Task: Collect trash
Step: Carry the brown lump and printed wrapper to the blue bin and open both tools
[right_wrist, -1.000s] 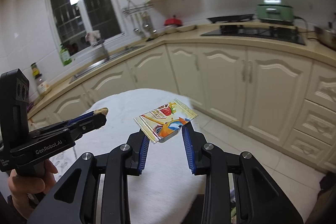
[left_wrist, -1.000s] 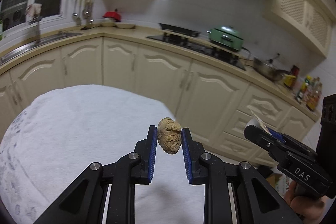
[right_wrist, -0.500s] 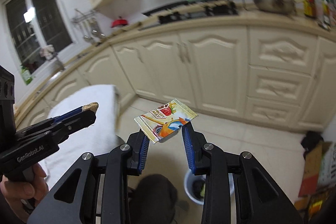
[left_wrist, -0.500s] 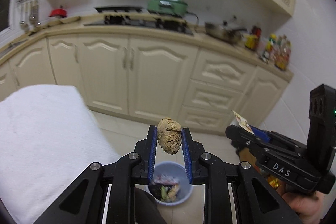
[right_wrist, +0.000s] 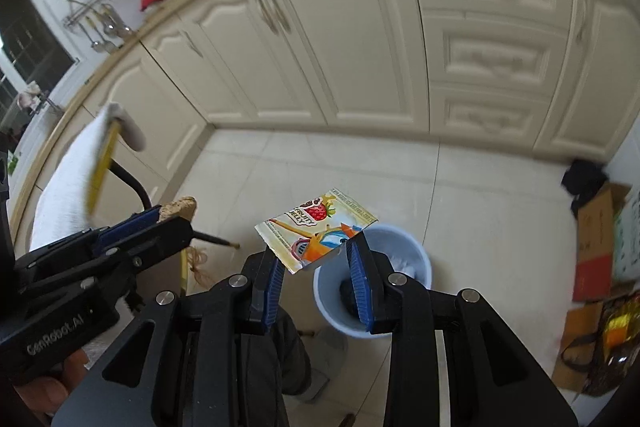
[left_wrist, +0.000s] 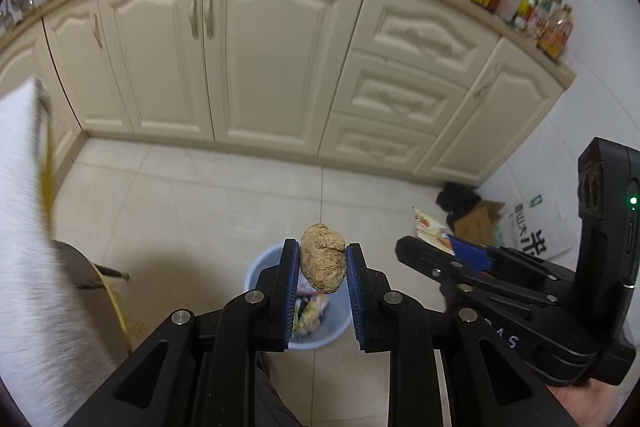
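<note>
The bin's contents were half hidden behind the left tool — only crumpled scraps showed. Cream cabinets stood behind, cardboard boxes to the right on the floor. The left tool was clamped on a brown lump over the bin; the right tool pinched a jelly wrapper beside the rim.

Rough, crumbly tan lump, matt all over. The wrapper is printed film or paper, can't tell which. The bin looks like smooth pale-blue plastic. Gripper arms are matt black plastic with bright metal screws. Glossy floor tiles, painted satin cabinets, and a fuzzy white cloth.
</note>
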`<state>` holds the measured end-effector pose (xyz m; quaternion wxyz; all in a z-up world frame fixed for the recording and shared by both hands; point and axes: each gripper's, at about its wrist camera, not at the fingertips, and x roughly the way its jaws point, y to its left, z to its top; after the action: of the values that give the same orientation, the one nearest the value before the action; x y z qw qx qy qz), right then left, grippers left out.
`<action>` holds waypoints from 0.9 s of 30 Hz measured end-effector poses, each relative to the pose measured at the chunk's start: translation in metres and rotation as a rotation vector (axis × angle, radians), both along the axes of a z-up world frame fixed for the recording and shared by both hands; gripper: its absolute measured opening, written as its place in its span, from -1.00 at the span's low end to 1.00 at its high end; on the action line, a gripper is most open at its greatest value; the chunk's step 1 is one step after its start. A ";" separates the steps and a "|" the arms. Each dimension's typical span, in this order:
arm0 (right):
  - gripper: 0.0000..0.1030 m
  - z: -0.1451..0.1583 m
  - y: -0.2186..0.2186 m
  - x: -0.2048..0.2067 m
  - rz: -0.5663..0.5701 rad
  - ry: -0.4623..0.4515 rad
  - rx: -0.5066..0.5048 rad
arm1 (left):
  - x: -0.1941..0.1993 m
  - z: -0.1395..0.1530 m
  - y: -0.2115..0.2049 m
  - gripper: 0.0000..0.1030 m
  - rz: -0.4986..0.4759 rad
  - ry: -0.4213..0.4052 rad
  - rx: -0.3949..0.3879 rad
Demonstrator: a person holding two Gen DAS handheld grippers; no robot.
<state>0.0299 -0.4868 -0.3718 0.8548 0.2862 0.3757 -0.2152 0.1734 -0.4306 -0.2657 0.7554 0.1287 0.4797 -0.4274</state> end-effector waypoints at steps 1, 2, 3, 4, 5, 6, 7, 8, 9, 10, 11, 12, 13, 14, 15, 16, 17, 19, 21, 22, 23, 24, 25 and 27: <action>-0.40 -0.007 -0.003 0.002 -0.001 0.011 0.011 | 0.006 -0.007 -0.015 -0.62 -0.001 0.014 0.011; -0.40 -0.015 -0.008 0.005 -0.003 0.025 0.026 | 0.011 -0.014 -0.024 -0.62 -0.003 0.035 0.020; -0.40 -0.019 -0.010 0.006 -0.005 0.031 0.035 | 0.018 -0.020 -0.033 -0.62 -0.003 0.054 0.029; -0.40 -0.025 -0.015 0.008 -0.009 0.040 0.053 | 0.021 -0.025 -0.042 -0.62 -0.006 0.063 0.036; -0.39 -0.028 -0.017 0.009 -0.014 0.044 0.061 | 0.026 -0.030 -0.050 -0.62 -0.012 0.077 0.044; -0.37 -0.032 -0.021 0.010 -0.024 0.048 0.071 | 0.030 -0.035 -0.056 -0.61 -0.016 0.083 0.051; -0.34 -0.036 -0.025 0.010 -0.034 0.060 0.081 | 0.034 -0.038 -0.060 -0.61 -0.021 0.086 0.059; -0.33 -0.039 -0.027 0.011 -0.042 0.068 0.089 | 0.037 -0.040 -0.068 -0.51 -0.031 0.086 0.074; -0.17 -0.042 -0.030 0.010 -0.051 0.071 0.100 | 0.040 -0.043 -0.074 -0.22 -0.038 0.087 0.087; 0.12 -0.045 -0.033 0.009 -0.064 0.069 0.114 | 0.041 -0.045 -0.078 -0.02 -0.035 0.083 0.088; 0.21 -0.046 -0.035 0.007 -0.076 0.066 0.119 | 0.044 -0.045 -0.081 0.26 -0.023 0.067 0.084; 0.26 -0.047 -0.038 0.005 -0.086 0.063 0.127 | 0.046 -0.045 -0.083 0.50 -0.011 0.047 0.090; 0.28 -0.047 -0.040 0.003 -0.094 0.057 0.137 | 0.050 -0.045 -0.087 0.61 -0.004 0.034 0.094; 0.31 -0.047 -0.041 0.000 -0.100 0.055 0.139 | 0.052 -0.045 -0.089 0.80 0.000 0.034 0.090; 0.42 -0.046 -0.041 -0.002 -0.105 0.053 0.137 | 0.055 -0.044 -0.089 0.89 0.009 0.035 0.083; 0.53 -0.045 -0.041 -0.004 -0.110 0.047 0.136 | 0.058 -0.044 -0.092 0.90 0.016 0.032 0.078; 0.59 -0.043 -0.042 -0.006 -0.117 0.038 0.138 | 0.059 -0.043 -0.093 0.90 0.019 0.030 0.078; 0.88 -0.041 -0.042 -0.008 -0.131 0.033 0.138 | 0.058 -0.041 -0.095 0.91 0.023 0.016 0.080; 1.00 -0.035 -0.040 -0.010 -0.151 0.028 0.127 | 0.055 -0.037 -0.097 0.91 0.025 -0.005 0.069; 1.00 -0.033 -0.040 -0.011 -0.154 0.027 0.125 | 0.053 -0.034 -0.095 0.91 0.026 -0.015 0.061; 1.00 -0.029 -0.039 -0.012 -0.159 0.023 0.125 | 0.048 -0.032 -0.091 0.91 0.027 -0.024 0.053; 1.00 -0.025 -0.038 -0.013 -0.166 0.019 0.121 | 0.041 -0.028 -0.085 0.91 0.025 -0.034 0.042; 1.00 -0.019 -0.036 -0.015 -0.172 0.012 0.117 | 0.032 -0.022 -0.071 0.91 0.027 -0.047 0.025; 1.00 -0.003 -0.030 -0.018 -0.178 -0.020 0.110 | 0.020 -0.005 -0.052 0.91 0.037 -0.078 -0.010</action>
<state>0.0115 -0.5173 -0.3749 0.8190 0.3672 0.3512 -0.2665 0.1935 -0.4821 -0.2705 0.7821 0.1324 0.4499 -0.4103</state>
